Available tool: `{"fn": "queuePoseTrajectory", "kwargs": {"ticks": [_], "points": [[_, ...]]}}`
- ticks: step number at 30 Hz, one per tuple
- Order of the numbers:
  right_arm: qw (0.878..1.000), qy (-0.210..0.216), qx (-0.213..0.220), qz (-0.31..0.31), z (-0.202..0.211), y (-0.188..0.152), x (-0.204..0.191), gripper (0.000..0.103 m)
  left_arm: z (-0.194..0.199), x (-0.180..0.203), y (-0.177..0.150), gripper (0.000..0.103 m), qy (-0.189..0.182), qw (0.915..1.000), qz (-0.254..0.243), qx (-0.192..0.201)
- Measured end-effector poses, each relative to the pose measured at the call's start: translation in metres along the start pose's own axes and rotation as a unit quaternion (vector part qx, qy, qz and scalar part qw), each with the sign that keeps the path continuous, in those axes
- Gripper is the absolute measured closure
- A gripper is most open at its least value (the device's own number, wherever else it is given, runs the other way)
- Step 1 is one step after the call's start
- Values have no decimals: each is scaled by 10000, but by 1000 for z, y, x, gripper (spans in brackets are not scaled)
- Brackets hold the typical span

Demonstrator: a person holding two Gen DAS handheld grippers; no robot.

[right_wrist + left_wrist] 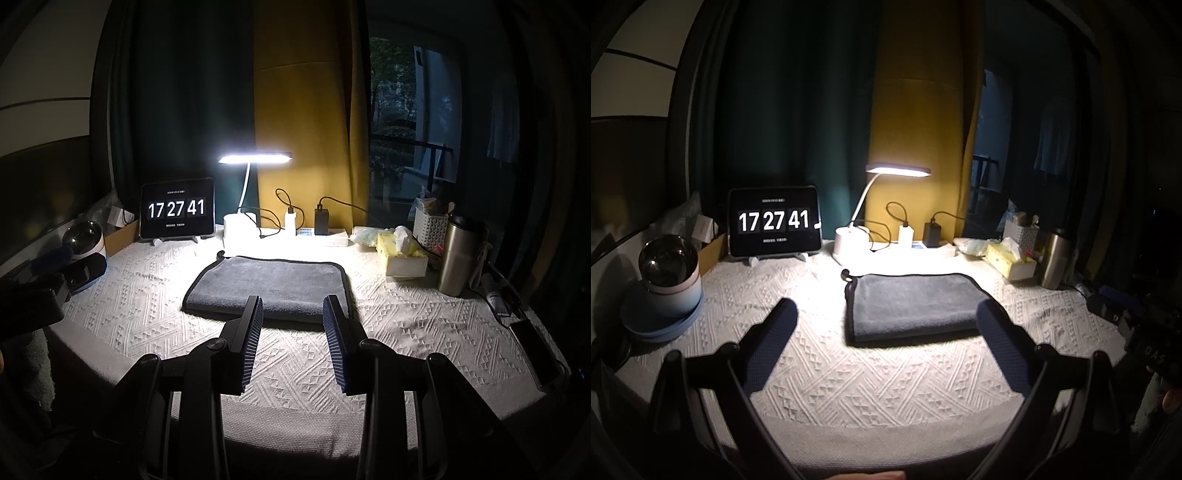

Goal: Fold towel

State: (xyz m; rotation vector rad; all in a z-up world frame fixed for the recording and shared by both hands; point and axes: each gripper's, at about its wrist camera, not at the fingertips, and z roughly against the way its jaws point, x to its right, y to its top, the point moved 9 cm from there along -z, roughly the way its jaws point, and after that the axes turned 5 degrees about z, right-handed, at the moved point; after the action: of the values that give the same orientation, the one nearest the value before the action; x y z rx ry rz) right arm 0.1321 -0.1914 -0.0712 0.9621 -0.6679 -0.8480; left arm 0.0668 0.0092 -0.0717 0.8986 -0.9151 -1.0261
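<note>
Towel [271, 286] (grey, dark-edged, already doubled) lies flat mid-table on the white tablecloth [295, 354] under the desk lamp [255, 158], left gripper [886, 317] and right gripper [293, 310] both released and empty, so a low pinch risks snagging tablecloth too, dragging the tissue box [404, 254].

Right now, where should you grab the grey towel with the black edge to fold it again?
I'd pinch the flat grey towel with black trim at its near corners, coming in low from the front. It lies flat on the white knitted tablecloth, near edge facing both open hand-held grippers, left and right; the far-left corner has a small loop.
</note>
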Motion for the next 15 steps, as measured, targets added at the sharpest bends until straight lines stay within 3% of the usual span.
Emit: {"fn": "queuePoseTrajectory", "kwargs": {"ticks": [15], "points": [[10000,10,-10,7,0,-1,-1,67,-1,0,-1,4,-8,10000,-1,-26]]}}
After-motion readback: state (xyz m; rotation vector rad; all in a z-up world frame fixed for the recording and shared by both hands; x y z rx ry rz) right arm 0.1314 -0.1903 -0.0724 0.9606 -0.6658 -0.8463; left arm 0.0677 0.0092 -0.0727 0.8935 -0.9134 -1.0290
